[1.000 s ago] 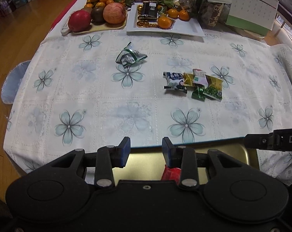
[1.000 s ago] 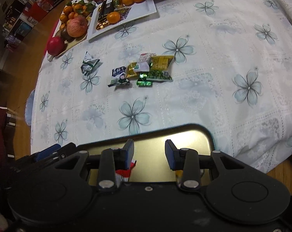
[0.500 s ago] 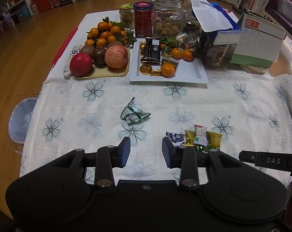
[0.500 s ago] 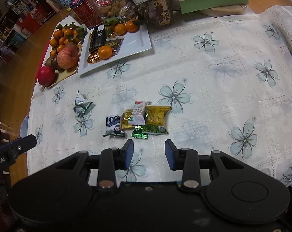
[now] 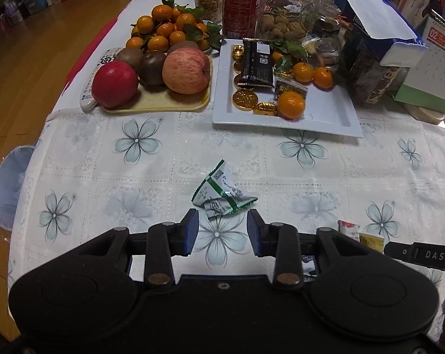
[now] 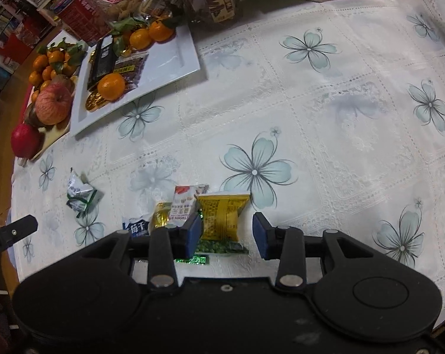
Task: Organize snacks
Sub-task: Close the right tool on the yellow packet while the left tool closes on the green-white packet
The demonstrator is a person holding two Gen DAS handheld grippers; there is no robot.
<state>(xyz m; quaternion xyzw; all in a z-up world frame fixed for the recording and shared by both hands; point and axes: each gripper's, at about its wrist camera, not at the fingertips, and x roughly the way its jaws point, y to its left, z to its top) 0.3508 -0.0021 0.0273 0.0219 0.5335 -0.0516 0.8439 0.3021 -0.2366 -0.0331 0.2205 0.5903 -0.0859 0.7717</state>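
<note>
A crumpled green-and-white snack packet point(image 5: 221, 194) lies on the flowered tablecloth just ahead of my left gripper point(image 5: 222, 231), which is open and empty. The same packet point(image 6: 81, 196) shows at the left of the right wrist view. My right gripper point(image 6: 227, 233) hovers over a cluster of several small packets with its jaws opening. A yellow packet point(image 6: 224, 216) lies below and between its fingers, and the pads do not press on it. Beside it are a red-and-white packet point(image 6: 184, 206), a gold one point(image 6: 162, 214), a blue-and-white one point(image 6: 137, 228) and a green pea packet point(image 6: 219, 247).
At the back stand a white plate point(image 5: 325, 112) with tangerines, gold coins and a black bar, and a yellow tray point(image 5: 163, 104) of apples and tangerines. Jars point(image 5: 284, 3), a red tin point(image 5: 240, 3), a bag and a calendar point(image 5: 429, 67) crowd behind. A remote point(image 5: 88, 94) lies at the left edge.
Both grippers have moved forward from above a gold tray at the table's near edge to above the loose packets. The tray is out of view. The right jaws stand slightly wider.
</note>
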